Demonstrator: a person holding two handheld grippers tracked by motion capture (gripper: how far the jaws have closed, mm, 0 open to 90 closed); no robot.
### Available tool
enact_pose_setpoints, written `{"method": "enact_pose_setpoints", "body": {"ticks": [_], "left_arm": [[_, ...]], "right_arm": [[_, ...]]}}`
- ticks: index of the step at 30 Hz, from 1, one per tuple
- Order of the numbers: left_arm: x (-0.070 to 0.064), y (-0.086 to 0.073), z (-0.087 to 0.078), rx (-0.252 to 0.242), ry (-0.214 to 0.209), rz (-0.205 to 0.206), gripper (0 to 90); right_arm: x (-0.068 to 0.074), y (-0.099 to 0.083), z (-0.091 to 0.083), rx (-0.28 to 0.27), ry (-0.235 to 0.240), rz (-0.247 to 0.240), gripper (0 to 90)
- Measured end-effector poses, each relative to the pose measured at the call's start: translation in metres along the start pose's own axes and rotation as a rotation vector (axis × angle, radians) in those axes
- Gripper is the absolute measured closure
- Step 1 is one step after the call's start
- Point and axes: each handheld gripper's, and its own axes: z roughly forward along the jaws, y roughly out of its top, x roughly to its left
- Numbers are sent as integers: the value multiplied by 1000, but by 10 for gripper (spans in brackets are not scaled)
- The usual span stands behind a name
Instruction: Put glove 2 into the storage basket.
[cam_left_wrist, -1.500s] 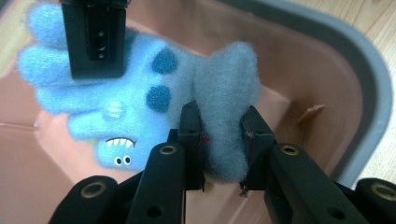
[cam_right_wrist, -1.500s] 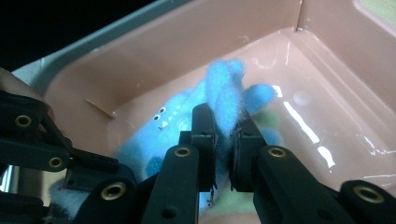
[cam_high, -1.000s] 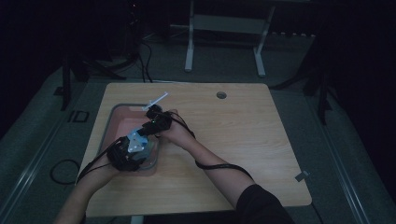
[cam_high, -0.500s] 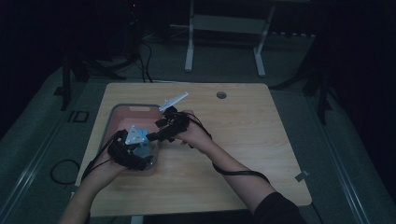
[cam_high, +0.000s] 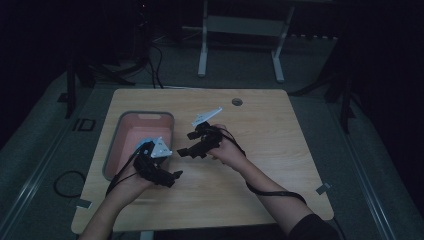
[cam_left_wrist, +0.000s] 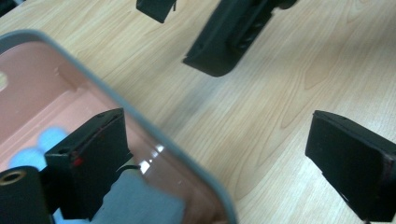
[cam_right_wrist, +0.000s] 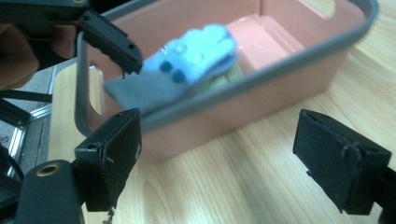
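- Now your left gripper (cam_high: 170, 176) sits low over the wooden table (cam_high: 280, 150), just off the near right corner of the pink bin (cam_high: 113, 150).
- Seen in the left gripper view, its jaws stand spread wide with nothing between them; one jaw hangs over the bin's inside, the other over bare wood, so the grey rim (cam_left_wrist: 140, 123) runs between them.
- Your right gripper (cam_high: 184, 151) hovers over the table just right of the bin, pointing toward it, close to your left gripper but apart from it.
- Its jaws are also spread wide and empty in the right gripper view, framing the bin's outer wall (cam_right_wrist: 280, 88).
- Inside the bin lies a grey and light-blue cloth item (cam_right_wrist: 187, 65) with dark blue dots; it rests against the wall nearest your right gripper.
- One jaw of your left gripper (cam_right_wrist: 112, 39) shows just above that cloth's grey end; you cannot tell whether it touches.
- Both of your hands (cam_high: 227, 150) grip the gripper handles, with cables trailing back along your forearms.
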Motion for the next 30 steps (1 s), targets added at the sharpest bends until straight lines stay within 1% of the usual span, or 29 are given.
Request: {"method": "enact_pose_setpoints", "body": {"ticks": [1,2,3,5,8,10,11,12,13,14,15,16,18,19,20,23,25,30], "left_arm": [[-1,1,2,-5,-14,-9,44],[-3,2,4,-9,-25,-16,24],[-5,3,6,-9,-31,-18,24],[-9,6,8,-22,-26,-10,23],[-15,12,10,-43,-38,-18,20],[-20,15,13,-57,-38,-5,20],[-22,17,15,-59,-45,-3,20],[-22,17,15,-59,-45,-3,20],[-27,20,21,-58,-61,10,20],[-30,21,24,-57,-74,10,20],[-33,23,27,-53,-82,15,20],[-36,24,30,-52,-87,28,20],[-42,26,36,-49,-107,39,20],[-45,27,38,-51,-109,50,20],[-47,27,41,-54,-115,54,20],[-53,29,49,-54,-137,61,20],[-57,31,53,-56,-145,67,20],[-68,32,65,-65,-180,85,20]], "right_arm": [[-1,-3,-1,-1,0,9,157],[-2,-6,-3,-7,-6,9,157],[-2,-10,-5,-10,-12,9,158],[-3,-16,-9,-6,-9,-1,155],[-6,-27,-16,1,-23,-14,148],[-8,-34,-22,-1,-31,-15,147],[-9,-37,-24,-1,-37,-12,146],[-9,-37,-24,-1,-37,-12,146],[-10,-40,-27,-7,-41,-12,147],[-12,-48,-31,-1,-51,-12,147],[-13,-52,-32,1,-58,-18,147],[-13,-56,-34,4,-61,-19,147],[-14,-63,-38,5,-70,-18,147],[-14,-67,-40,0,-71,-21,147],[-13,-70,-42,-3,-68,-22,147],[-13,-81,-46,-6,-82,-35,147],[-13,-87,-50,-10,-84,-33,147],[-14,-106,-58,-17,-88,-32,147]]}}
